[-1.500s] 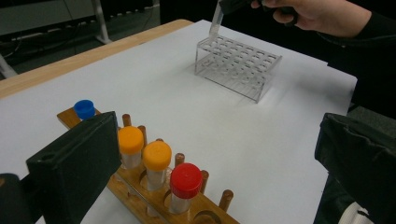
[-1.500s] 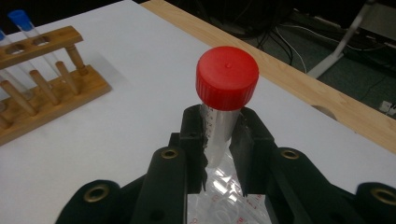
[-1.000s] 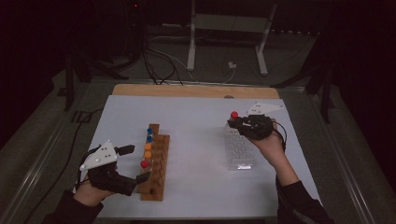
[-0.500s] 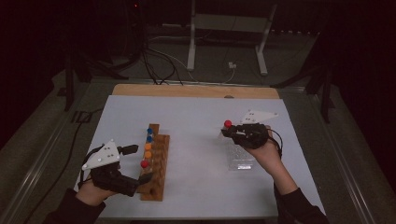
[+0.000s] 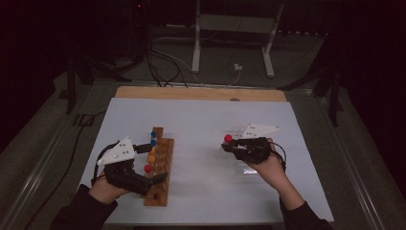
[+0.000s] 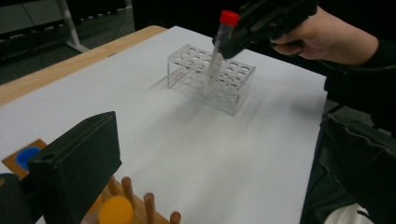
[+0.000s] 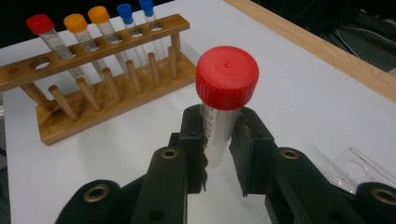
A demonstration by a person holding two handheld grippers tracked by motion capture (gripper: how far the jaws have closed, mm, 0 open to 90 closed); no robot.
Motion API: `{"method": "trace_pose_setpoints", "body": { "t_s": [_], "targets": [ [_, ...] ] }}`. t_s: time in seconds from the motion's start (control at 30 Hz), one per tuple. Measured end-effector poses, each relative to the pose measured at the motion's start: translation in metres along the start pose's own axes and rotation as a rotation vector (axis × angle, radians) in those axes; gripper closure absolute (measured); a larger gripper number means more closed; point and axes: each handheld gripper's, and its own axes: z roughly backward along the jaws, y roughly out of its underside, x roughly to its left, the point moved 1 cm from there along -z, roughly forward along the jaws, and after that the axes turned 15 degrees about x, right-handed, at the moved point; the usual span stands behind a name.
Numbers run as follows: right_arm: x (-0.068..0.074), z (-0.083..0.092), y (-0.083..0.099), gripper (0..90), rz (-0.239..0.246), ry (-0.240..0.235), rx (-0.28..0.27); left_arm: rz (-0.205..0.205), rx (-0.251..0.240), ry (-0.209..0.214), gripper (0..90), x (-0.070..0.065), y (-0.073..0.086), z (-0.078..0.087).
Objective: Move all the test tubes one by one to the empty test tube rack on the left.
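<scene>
Right gripper [image 7: 219,154] pinches a red-capped tube [image 7: 224,100] just below its cap, carried upright above the sheet near the clear acrylic rack [image 6: 212,77] at the right side of the table [image 5: 201,93]. Seen from the left gripper view, the tube hangs slightly tilted over the near-left corner of that rack, not yet in a hole.

Left gripper [image 5: 143,165] rests at the wooden rack [image 7: 107,60] toward the front-left of the sheet, jaws spread, one either side of the rack, gripping nothing that I can make out.

Step in hand, as I judge it: seat the tube in the clear rack. To do it well, bring the tube plumb first, centre its tip over one hole, lower straight, and release only once the tube rests in the rack. The rack is light and transparent; a sideways nudge could shift it.

Count: wooden rack holds five tubes: one red cap, two orange, two blue, with one hole empty at the red end. One red tube in the jaws. Two racks. Clear rack appears empty.
</scene>
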Motion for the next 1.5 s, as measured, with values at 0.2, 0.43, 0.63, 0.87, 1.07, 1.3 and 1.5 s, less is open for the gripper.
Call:
{"method": "trace_pose_setpoints", "body": {
  "t_s": [0.2,0.43,0.63,0.87,1.07,1.3,1.5],
  "targets": [
    [0.01,0.001,0.002,75.3,0.01,-0.024,-0.01,-0.026,-0.003,0.009,1.1,-0.003,-0.014,-0.007],
    [0.023,0.001,0.002,75.4,0.025,-0.048,-0.007,-0.054,0.022,0.018,1.1,-0.009,-0.034,-0.019],
    [0.031,0.001,0.0,75.4,0.035,-0.057,0.0,-0.069,0.031,0.034,1.4,-0.011,-0.048,-0.032],
    [0.041,-0.005,-0.003,75.3,0.041,-0.077,0.022,-0.096,0.038,0.04,4.2,-0.02,-0.06,-0.05],
    [0.05,-0.008,-0.006,75.3,0.057,-0.095,0.023,-0.112,0.051,0.046,9.7,-0.026,-0.066,-0.064],
    [0.055,-0.008,-0.009,75.3,0.069,-0.1,0.022,-0.117,0.067,0.039,25.5,-0.026,-0.072,-0.075],
    [0.056,-0.008,-0.01,75.4,0.069,-0.101,0.016,-0.127,0.076,0.027,43.9,-0.028,-0.077,-0.084]
  ]
}}
